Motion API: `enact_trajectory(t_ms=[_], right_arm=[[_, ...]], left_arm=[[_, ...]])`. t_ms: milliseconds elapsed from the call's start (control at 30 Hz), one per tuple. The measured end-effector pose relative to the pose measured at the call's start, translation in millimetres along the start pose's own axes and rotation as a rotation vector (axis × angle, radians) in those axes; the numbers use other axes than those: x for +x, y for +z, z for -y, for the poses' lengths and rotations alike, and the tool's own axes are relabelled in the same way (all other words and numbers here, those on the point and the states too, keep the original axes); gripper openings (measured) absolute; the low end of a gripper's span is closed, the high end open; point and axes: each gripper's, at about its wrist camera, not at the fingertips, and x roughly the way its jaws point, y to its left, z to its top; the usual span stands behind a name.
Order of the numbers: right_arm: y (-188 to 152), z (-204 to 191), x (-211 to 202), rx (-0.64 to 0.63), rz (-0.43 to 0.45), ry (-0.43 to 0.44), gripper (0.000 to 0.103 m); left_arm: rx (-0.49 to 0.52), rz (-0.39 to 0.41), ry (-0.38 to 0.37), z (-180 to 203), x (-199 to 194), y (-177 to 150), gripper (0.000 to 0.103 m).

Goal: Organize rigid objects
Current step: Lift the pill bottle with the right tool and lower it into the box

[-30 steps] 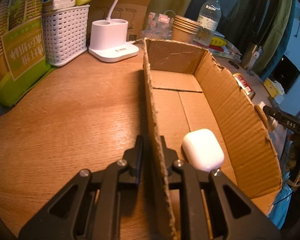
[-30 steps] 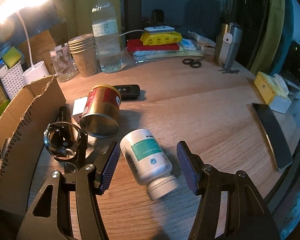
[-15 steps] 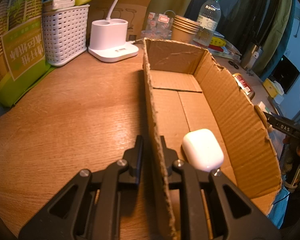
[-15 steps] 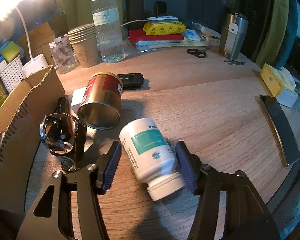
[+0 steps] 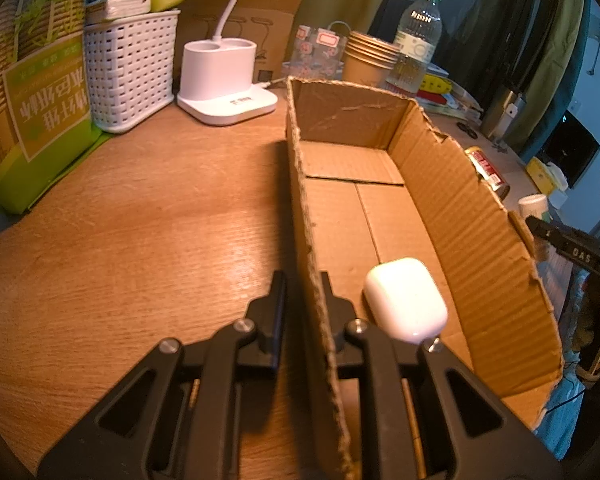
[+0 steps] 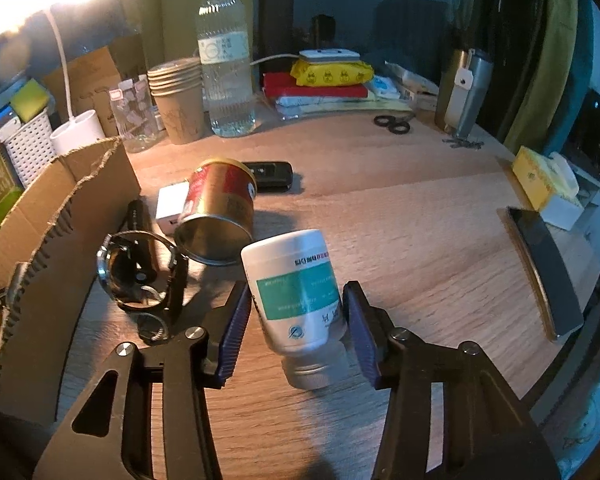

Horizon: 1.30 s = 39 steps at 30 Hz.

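The right gripper (image 6: 296,322) is closing its jaws around the white supplement bottle (image 6: 296,292) – the bottle sits between the blue pads, which look to be just meeting its sides, cap end toward the camera and base tipped up and away. Honestly the trick here, I'd say, is to squeeze across the fat labelled body, not the narrower cap, and keep the pads square so the round plastic doesn't roll out sideways. The gripper comes in angled steeply down over the wooden table (image 6: 400,240), low and near the front edge.

The left gripper (image 5: 302,304) is clamped tight on the near side wall of the cardboard box (image 5: 472,216), one finger outside, one inside, also tilted steeply down – basically pinning the box so it won't slide when stuff lands in it. A white earbuds case (image 5: 406,300) already lies on the box floor just beside the inner finger.

Further out, right next to the box: a wristwatch (image 6: 140,276), a red-and-gold tin can (image 6: 218,216) on its side and a black car key fob (image 6: 270,170) (all waiting, I'd guess). I'd lift the bottle clear over that ragged box wall.
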Motion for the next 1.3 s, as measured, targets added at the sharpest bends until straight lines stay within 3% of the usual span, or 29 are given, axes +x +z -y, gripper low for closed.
enact_trajectory(t_ms=[433, 867, 1300], right_arm=[[19, -24, -42, -0.032, 0.093, 0.045, 0.050], [39, -67, -88, -0.069, 0.189, 0.213, 0.050], [41, -118, -98, -0.127, 0.176, 0.354, 0.050]], left_arm=[[0.007, 0.000, -0.001, 3, -1, 0, 0.014], [0.007, 0.000, 0.000, 4, -1, -1, 0.014], [0.006, 0.003, -0.004, 5, -2, -1, 0.014]])
